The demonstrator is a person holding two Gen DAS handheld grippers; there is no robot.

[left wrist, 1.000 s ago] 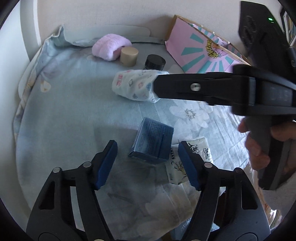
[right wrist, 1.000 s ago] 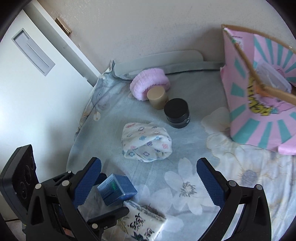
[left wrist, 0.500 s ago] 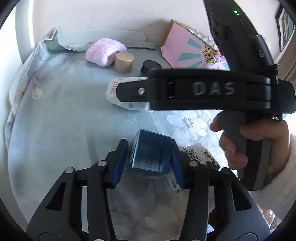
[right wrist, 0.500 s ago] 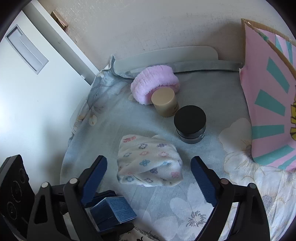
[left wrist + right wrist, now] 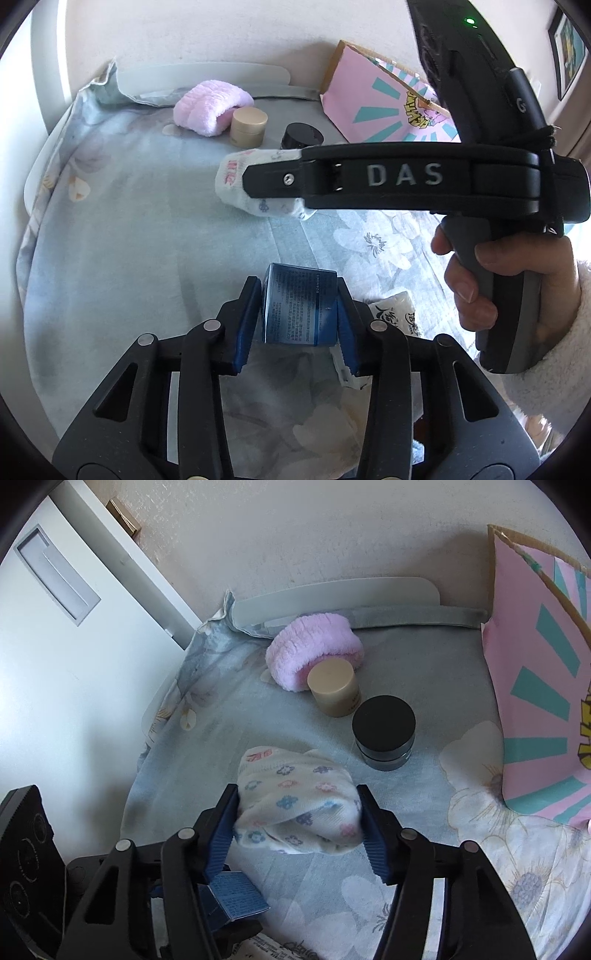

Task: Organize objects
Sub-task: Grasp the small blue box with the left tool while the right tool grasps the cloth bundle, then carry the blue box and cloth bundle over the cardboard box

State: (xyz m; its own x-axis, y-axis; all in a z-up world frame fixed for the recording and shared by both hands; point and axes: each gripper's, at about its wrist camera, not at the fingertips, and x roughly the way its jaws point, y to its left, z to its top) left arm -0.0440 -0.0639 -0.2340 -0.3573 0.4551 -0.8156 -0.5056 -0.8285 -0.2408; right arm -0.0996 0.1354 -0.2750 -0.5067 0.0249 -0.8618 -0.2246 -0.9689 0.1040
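Both grippers clamped (box, sock bundle).

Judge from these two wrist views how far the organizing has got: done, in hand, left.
Done: nothing visibly sorted. In hand: left gripper, jaws just closing, clamps the blue box; right gripper, also just closing, squeezes the floral cloth bundle. Left: pink headband, beige jar, black jar, printed packet.

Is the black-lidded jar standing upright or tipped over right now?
Upright. The black-lidded jar stands on its base on the floral cloth, its flat lid facing up, next to the beige jar.
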